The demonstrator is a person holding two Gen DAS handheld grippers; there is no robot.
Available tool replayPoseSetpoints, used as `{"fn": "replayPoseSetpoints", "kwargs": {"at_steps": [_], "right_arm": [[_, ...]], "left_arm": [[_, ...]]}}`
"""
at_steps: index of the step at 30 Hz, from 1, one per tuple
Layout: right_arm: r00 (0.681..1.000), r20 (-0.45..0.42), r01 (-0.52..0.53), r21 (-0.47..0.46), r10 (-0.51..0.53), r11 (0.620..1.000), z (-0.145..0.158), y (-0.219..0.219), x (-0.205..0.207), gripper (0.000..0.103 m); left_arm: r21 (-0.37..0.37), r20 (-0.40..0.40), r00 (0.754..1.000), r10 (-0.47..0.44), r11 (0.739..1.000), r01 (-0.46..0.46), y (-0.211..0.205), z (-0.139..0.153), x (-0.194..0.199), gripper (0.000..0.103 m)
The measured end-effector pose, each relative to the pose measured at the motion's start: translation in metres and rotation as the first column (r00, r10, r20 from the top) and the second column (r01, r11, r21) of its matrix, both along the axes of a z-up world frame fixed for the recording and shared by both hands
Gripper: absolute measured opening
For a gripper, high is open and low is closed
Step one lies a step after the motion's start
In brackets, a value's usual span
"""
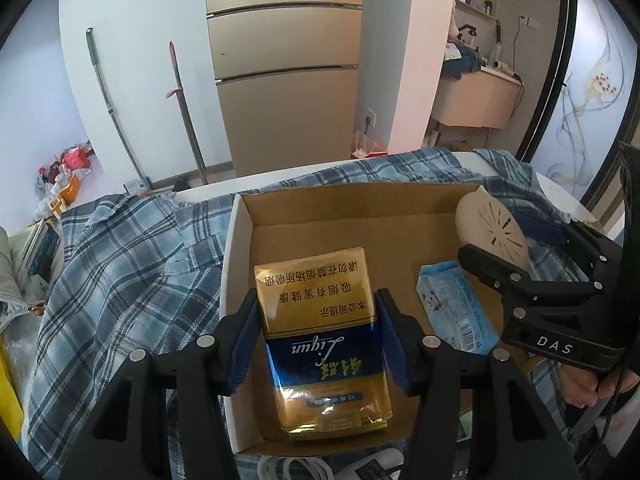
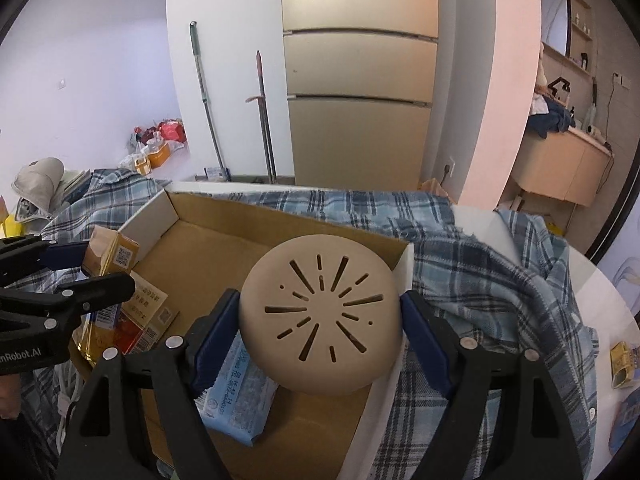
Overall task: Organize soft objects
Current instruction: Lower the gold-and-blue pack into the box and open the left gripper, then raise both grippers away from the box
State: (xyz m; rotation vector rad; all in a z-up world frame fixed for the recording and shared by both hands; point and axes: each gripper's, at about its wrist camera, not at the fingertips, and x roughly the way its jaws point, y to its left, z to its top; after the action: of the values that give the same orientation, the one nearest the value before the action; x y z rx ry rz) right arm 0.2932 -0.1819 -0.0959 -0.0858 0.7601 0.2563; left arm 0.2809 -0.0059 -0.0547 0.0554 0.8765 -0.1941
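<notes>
1. Left gripper (image 1: 316,334): blue-padded fingers (image 1: 244,336) clamp the sides of a gold-and-blue soft cigarette carton pack (image 1: 320,332), held low over the left half of the box.
2. Right gripper (image 2: 320,334): fingers (image 2: 216,332) grip a round beige soft dome with radial slots (image 2: 320,316), held above the box's right side near its front wall; whether it rests on anything is unclear.
3. Open shallow brown cardboard box with white outer walls (image 1: 240,240) sits on a blue plaid shirt-like cloth (image 1: 120,248) spread over the white bench (image 2: 592,280).
4. Already lying in the box: a light-blue soft tissue pack (image 1: 456,308), on the floor right of the carton.
5. Progress, judged: roughly midway. One item in, two over the box not yet released.
6. Left: a small yellow pack (image 2: 624,364) lies out on the bench at right, possibly next.
7. Carton looks glossy, slightly crumpled; dome looks matte, smooth and undented at the fingers.
</notes>
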Motion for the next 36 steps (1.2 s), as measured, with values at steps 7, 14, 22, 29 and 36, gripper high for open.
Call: {"fn": "replayPoseSetpoints", "kwargs": {"at_steps": [7,14,22,29,36], "right_arm": [[1.000,0.012,-0.004,-0.005,0.004,1.000,0.002,0.000,-0.002,0.082],[0.999,0.049,0.018,0.018,-0.019,1.000,0.014,-0.006,-0.006,0.083],[0.993,0.114,0.020,0.008,-0.021,1.000,0.036,-0.003,-0.017,0.083],[0.982,0.186,0.038,0.026,-0.042,0.999,0.069,-0.007,-0.034,0.083],[0.962,0.268,0.047,0.030,-0.053,0.998,0.106,-0.011,-0.067,0.083]], "left_arm": [[0.003,0.046,0.999,0.012,1.000,-0.012,0.001,0.007,-0.004,0.079],[-0.001,0.057,0.998,0.015,1.000,-0.015,0.001,0.010,-0.006,0.079],[0.025,0.150,0.989,0.009,1.000,-0.013,-0.002,0.032,-0.020,0.079],[0.023,0.228,0.974,0.002,1.000,-0.007,-0.008,0.062,-0.051,0.079],[0.023,0.337,0.941,-0.017,1.000,0.010,-0.017,0.110,-0.095,0.079]]}}
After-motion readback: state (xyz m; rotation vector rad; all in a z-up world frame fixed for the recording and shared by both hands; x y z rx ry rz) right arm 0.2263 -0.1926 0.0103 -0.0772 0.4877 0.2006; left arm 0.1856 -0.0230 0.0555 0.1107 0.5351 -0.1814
